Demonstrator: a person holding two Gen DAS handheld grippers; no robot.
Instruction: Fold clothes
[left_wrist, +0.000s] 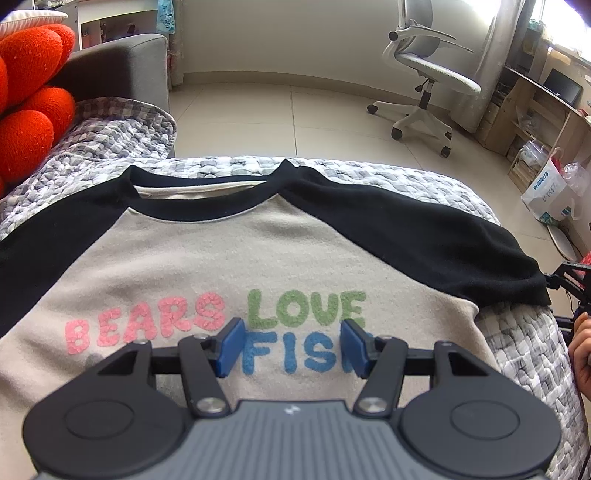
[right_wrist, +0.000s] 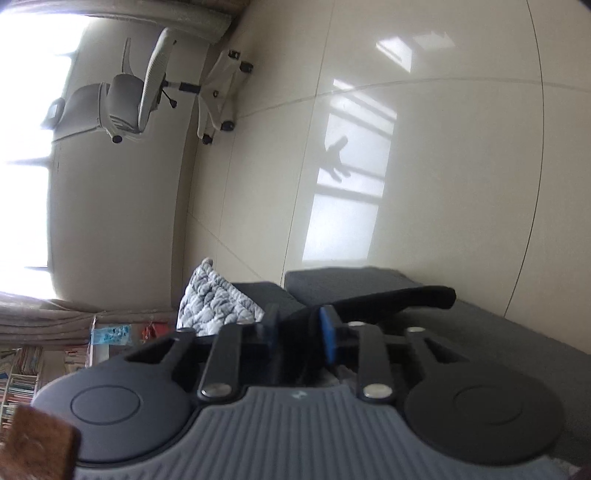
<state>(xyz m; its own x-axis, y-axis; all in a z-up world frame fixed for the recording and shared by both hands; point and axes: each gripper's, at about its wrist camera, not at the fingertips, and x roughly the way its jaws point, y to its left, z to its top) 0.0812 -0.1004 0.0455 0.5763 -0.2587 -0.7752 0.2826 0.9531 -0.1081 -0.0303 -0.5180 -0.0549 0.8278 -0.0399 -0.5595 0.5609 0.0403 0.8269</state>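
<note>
A beige raglan shirt with black sleeves and the words "BEARS LOVE FISH" lies face up and flat on a grey quilted cover, collar at the far side. My left gripper hovers open just above the lettering, with nothing between its blue pads. At the right edge, my right gripper meets the cuff of the shirt's right black sleeve. In the right wrist view, this gripper is narrowed on the black sleeve, which runs out between its fingers to the right.
Red cushions and a grey sofa arm sit at the far left. A white office chair stands on the tiled floor beyond. Wooden shelving and a plastic bag are at the right. A hand shows at the right edge.
</note>
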